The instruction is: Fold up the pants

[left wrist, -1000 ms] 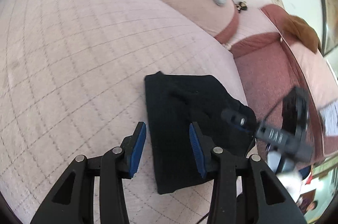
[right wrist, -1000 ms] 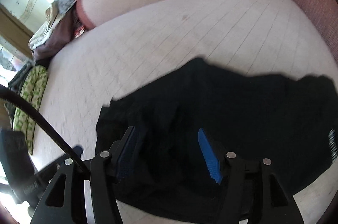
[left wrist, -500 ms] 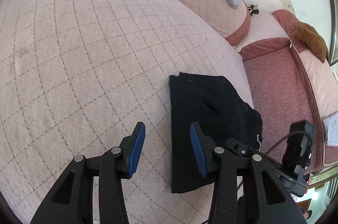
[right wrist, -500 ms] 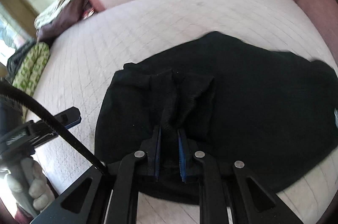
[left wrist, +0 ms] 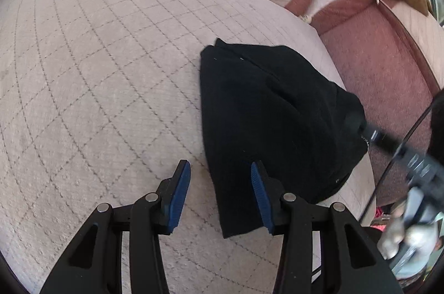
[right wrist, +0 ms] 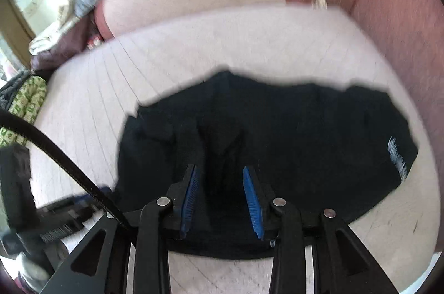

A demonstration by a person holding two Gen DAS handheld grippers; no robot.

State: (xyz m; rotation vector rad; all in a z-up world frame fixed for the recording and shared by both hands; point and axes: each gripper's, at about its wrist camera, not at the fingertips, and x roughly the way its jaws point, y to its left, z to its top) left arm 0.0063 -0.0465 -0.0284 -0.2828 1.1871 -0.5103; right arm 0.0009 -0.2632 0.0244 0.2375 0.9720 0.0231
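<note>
From the left wrist view, the left claw (left wrist: 220,195) is hanging open over the quilted pink sofa cushion (left wrist: 97,66), its blue pads spread wide with nothing between them but cushion and the near edge of the cloth. The black pants (left wrist: 274,122) are lying ahead of it and off to its right side, already gathered into a thick folded bundle whose long axis is running away from the claw, roughly in line with its fingers; the bundle's straight left edge is passing just inside the right finger (left wrist: 259,197), so this claw is sitting beside that edge rather than over the cloth. This view is also showing the right claw (left wrist: 374,134), blurred, reaching in at the bundle's far right corner near the cushion's edge. From the right wrist view, the right claw (right wrist: 222,197) is directly over the pants (right wrist: 291,144), which are spreading ahead and to both sides of it, the long axis here running across its fingers. Its pads are standing apart and I'm seeing only dark rumpled folds in the gap, nothing pinched. I'm judging the right claw the nearer of the two for any next tuck or smoothing. Only this view is showing the pale printed mark (right wrist: 398,158) at the bundle's right end and the creased ridge just ahead of the pads; the picture is soft with motion.
</note>
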